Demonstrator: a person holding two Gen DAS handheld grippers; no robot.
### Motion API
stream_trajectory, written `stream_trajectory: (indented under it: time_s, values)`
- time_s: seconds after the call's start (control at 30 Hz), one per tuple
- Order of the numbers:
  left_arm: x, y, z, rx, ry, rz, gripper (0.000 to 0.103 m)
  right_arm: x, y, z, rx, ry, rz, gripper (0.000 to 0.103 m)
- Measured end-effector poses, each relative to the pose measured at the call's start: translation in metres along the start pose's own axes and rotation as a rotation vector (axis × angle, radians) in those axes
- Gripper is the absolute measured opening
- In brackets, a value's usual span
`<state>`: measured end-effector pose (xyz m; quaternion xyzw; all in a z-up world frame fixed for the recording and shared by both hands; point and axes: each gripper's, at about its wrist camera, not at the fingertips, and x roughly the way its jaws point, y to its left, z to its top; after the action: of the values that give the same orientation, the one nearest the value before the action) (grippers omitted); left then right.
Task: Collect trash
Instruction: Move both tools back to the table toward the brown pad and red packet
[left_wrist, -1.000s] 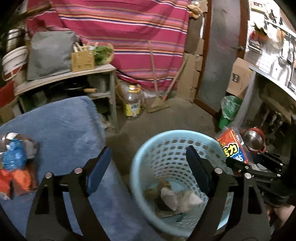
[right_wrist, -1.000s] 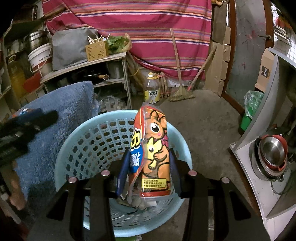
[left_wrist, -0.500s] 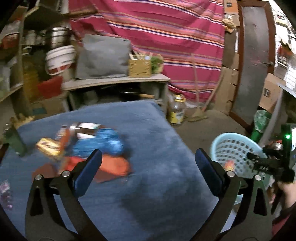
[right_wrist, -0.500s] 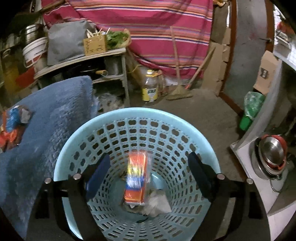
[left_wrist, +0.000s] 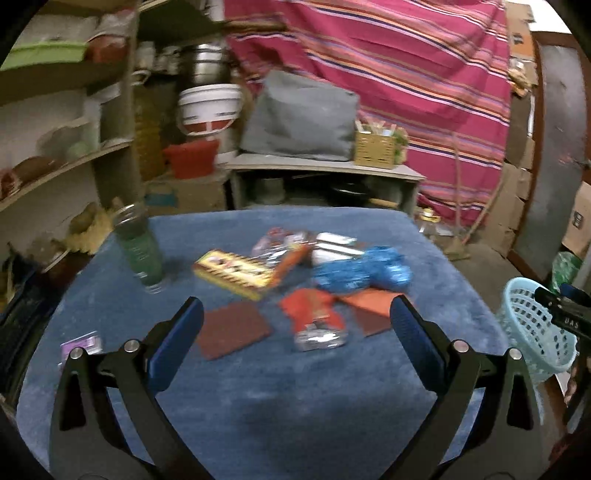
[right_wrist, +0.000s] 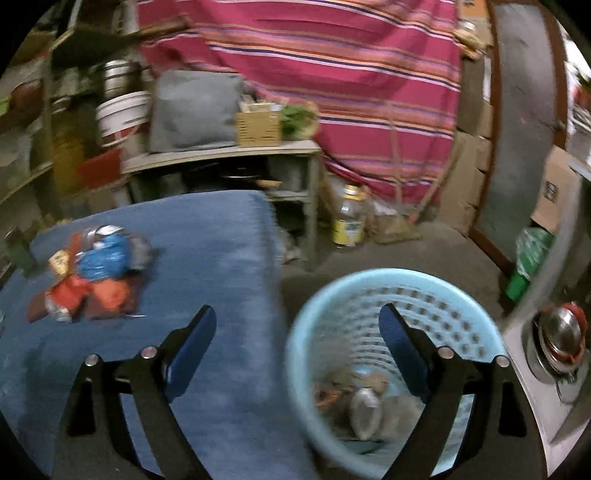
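A pile of trash lies on the blue-covered table (left_wrist: 295, 398): a blue crumpled bag (left_wrist: 364, 271), an orange wrapper (left_wrist: 314, 317), a yellow box (left_wrist: 234, 273), brown flat pieces (left_wrist: 232, 328) and a small purple packet (left_wrist: 81, 343). My left gripper (left_wrist: 295, 347) is open and empty, above the table just short of the pile. The light blue basket (right_wrist: 399, 295) stands on the floor right of the table, with trash in its bottom (right_wrist: 365, 406). My right gripper (right_wrist: 297, 354) is open and empty, over the gap between table (right_wrist: 221, 266) and basket. The pile also shows in the right wrist view (right_wrist: 92, 273).
A green glass jar (left_wrist: 138, 251) stands on the table's far left. Shelves (left_wrist: 59, 166) with pots and buckets sit behind. A yellow-labelled bottle (right_wrist: 349, 218) and a broom stand on the floor. A counter with a steel pot (right_wrist: 561, 336) is at the right.
My right gripper let the orange snack bag drop into the basket and has swung left. My left gripper has swung from the basket to the pile on the table.
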<state>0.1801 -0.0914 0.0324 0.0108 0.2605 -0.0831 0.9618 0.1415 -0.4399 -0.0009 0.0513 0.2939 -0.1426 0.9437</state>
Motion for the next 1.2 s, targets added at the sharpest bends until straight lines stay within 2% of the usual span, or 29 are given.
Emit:
stream_trajectory:
  time_s: [0.27,0.57,0.93,1.2]
  values:
    - [0.004,0.060,-0.008,-0.036,0.018,0.076,0.097,0.008,0.081,-0.009,-0.069,0.028,0.079,0.088]
    - [0.029,0.095,-0.024,-0.086,0.068,0.115,0.097,0.019,0.125,-0.013,-0.112,0.049,0.122,0.088]
    - [0.078,0.090,-0.038,-0.101,0.164,0.110,0.097,0.040,0.149,-0.015,-0.144,0.055,0.122,0.088]
    - [0.112,0.064,-0.032,-0.084,0.226,0.087,0.097,0.057,0.140,-0.016,-0.106,0.098,0.129,0.088]
